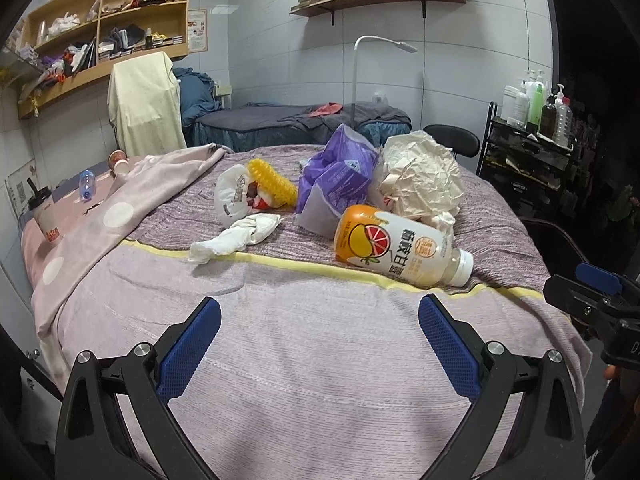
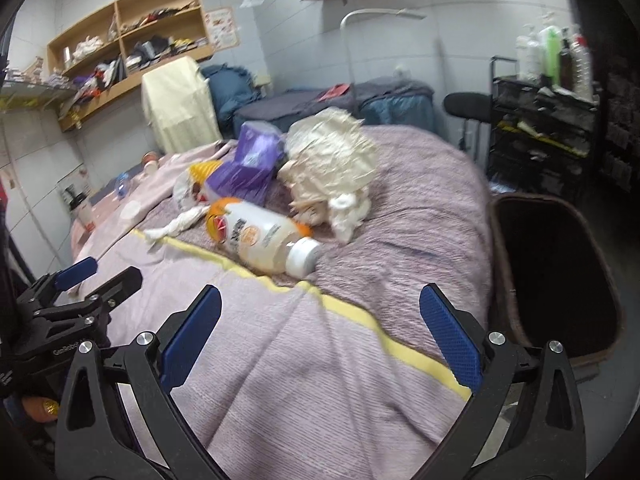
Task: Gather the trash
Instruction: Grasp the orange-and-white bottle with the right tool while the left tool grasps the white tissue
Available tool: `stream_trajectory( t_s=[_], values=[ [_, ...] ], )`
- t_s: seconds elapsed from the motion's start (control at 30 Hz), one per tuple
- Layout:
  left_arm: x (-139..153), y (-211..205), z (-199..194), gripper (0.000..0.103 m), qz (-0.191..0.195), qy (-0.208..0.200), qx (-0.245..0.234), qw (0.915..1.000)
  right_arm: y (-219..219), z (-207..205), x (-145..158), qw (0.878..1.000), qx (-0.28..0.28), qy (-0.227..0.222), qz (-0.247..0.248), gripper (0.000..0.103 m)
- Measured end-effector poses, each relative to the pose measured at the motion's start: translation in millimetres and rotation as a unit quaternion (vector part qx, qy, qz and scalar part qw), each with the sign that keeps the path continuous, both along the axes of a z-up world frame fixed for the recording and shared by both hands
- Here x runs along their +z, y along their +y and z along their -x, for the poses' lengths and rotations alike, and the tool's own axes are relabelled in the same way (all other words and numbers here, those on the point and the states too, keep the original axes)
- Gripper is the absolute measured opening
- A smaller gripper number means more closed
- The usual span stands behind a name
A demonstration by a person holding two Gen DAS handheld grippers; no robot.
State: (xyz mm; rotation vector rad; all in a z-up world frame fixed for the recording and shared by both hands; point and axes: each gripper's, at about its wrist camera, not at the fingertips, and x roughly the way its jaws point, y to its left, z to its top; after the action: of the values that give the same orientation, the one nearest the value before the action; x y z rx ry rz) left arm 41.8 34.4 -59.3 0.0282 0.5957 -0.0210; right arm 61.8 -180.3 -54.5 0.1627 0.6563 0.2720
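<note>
Trash lies in a heap on the mauve bed cover (image 1: pixel 312 340): an orange-and-white juice bottle (image 1: pixel 400 246) on its side, a crumpled cream paper (image 1: pixel 420 176), a purple wrapper (image 1: pixel 340 176), a white bag with a yellow spiky roll (image 1: pixel 272 182) and a twisted white tissue (image 1: pixel 236 236). My left gripper (image 1: pixel 320 312) is open above the bare cover, short of the heap. My right gripper (image 2: pixel 320 300) is open too, with the bottle (image 2: pixel 260 236) just beyond its fingertips. A dark brown bin (image 2: pixel 556 276) stands beside the bed on the right.
A pink spotted blanket (image 1: pixel 112 216), a drink cup (image 1: pixel 44 216), a paper cup (image 1: pixel 120 162) and a small bottle (image 1: pixel 86 186) sit at the bed's left. A black trolley with bottles (image 1: pixel 536 128), a stool (image 1: pixel 452 140) and a second bed (image 1: pixel 296 120) stand behind.
</note>
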Motion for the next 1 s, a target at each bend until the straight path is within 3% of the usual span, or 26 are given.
stream_trajectory(
  t_s=[0.17, 0.33, 0.5, 0.73, 1.0],
  values=[
    [-9, 28, -18, 0.097, 0.009, 0.041, -0.013, 0.9990, 24, -35, -6, 0.996, 0.078, 0.031, 0.014, 0.098],
    [-3, 54, -45, 0.097, 0.005, 0.054, -0.028, 0.9981, 52, -75, 0, 0.984, 0.164, 0.044, 0.048, 0.098],
    [-8, 73, -89, 0.097, -0.014, 0.092, -0.041, 0.9948, 79, -115, -1, 0.970, 0.220, 0.059, 0.081, 0.098],
    [-18, 96, -140, 0.097, 0.006, 0.160, -0.058, 0.9855, 114, -157, -14, 0.949, 0.269, 0.076, 0.148, 0.097],
    [-38, 95, -184, 0.085, 0.020, 0.219, -0.078, 0.9724, 136, -177, -34, 0.930, 0.306, 0.113, 0.172, 0.076]
  ],
)
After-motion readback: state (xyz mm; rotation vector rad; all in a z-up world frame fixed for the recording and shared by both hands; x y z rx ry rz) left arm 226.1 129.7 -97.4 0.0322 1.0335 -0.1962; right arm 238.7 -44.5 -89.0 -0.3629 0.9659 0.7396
